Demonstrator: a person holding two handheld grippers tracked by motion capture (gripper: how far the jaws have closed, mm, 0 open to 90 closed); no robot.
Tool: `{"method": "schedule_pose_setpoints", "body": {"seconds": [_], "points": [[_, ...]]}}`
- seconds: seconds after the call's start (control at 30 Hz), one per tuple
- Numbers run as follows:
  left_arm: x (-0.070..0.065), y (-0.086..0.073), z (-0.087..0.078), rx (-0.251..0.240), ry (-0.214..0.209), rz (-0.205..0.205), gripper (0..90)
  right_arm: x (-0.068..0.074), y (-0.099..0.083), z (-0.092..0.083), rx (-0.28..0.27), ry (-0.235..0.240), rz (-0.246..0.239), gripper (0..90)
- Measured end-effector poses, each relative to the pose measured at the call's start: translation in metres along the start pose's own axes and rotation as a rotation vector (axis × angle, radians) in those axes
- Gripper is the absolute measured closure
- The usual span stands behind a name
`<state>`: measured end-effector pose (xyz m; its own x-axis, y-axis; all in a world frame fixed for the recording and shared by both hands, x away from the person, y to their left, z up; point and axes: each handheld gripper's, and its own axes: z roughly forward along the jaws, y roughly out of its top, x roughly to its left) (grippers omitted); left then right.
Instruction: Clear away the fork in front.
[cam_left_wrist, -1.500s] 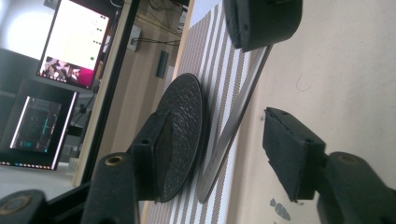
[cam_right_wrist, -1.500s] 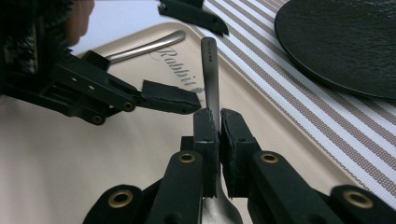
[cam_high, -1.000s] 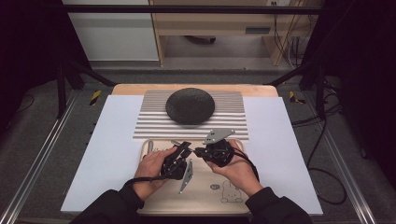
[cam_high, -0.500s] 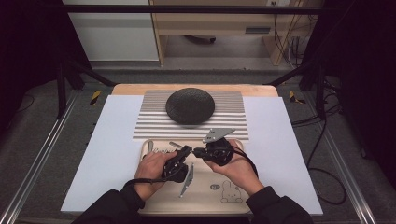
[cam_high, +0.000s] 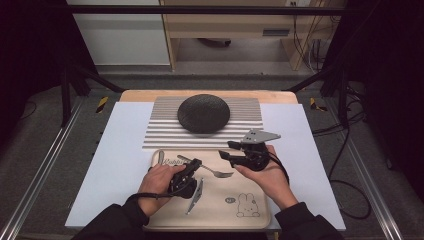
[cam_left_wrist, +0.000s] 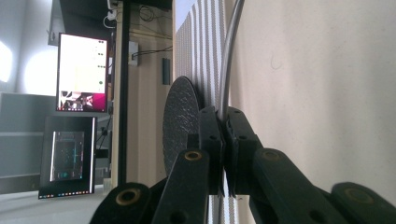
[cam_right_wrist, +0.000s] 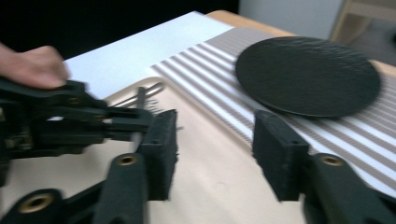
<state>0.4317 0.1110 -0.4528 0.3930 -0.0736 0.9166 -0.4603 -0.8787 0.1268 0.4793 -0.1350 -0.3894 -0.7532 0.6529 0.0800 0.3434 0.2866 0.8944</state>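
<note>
- Two utensils lie on the tan tray: a fork near its far edge and a knife toward the middle; the knife's upper end is hidden under the left gripper.
- Much of the fork's handle is covered by that gripper in the high view, and in the left gripper view only a thin curved strip of its metal rises above the pads, so how much of it is gripped is hard to make out.
- The right gripper view is blurred, and the fork's far end there is a smear beside the other gripper.
- The left gripper's jaws are pressed together on the fork's handle, holding it just over the tray near the far left corner.
- The right gripper sits over the tray's far right part, close to the edge of the striped mat; its jaws stand about half apart with nothing between them, and they have just been opening.
- A black plate rests on the mat, well beyond both grippers.
- Compared with a second ago, the right gripper has drawn away to the right and the two grippers no longer meet over the fork; the left hand has hardly shifted.
</note>
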Motion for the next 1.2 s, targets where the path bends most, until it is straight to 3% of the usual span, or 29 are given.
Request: {"method": "schedule_pose_setpoints", "body": {"seconds": [0.2,0.33,0.5,0.63,0.73,0.97,1.1,1.13,1.2], "points": [[0.001,-0.001,-0.008,-0.010,-0.031,0.018,87.1,-0.014,-0.021,-0.014,-0.073,-0.103,0.018,28.2],[0.003,-0.003,-0.013,-0.014,-0.035,0.021,87.1,-0.019,-0.040,-0.024,-0.069,-0.179,0.026,17.0],[0.006,-0.009,-0.016,-0.010,-0.053,0.026,87.1,-0.021,-0.065,-0.041,-0.081,-0.259,0.047,10.4],[0.010,-0.015,-0.015,-0.015,-0.069,0.019,87.1,-0.020,-0.088,-0.055,-0.113,-0.271,0.067,8.1],[0.012,-0.019,-0.013,-0.002,-0.085,0.036,87.0,-0.022,-0.102,-0.065,-0.117,-0.299,0.067,7.6],[0.017,-0.031,-0.008,0.007,-0.139,0.035,87.0,-0.027,-0.119,-0.093,-0.164,-0.351,0.119,7.3],[0.021,-0.036,-0.002,-0.007,-0.173,0.040,87.0,-0.029,-0.127,-0.097,-0.170,-0.371,0.142,7.6],[0.023,-0.037,-0.001,-0.003,-0.176,0.057,87.0,-0.029,-0.129,-0.097,-0.165,-0.378,0.142,7.8],[0.024,-0.040,0.002,-0.010,-0.194,0.051,87.0,-0.030,-0.130,-0.096,-0.153,-0.400,0.119,7.8]]}}
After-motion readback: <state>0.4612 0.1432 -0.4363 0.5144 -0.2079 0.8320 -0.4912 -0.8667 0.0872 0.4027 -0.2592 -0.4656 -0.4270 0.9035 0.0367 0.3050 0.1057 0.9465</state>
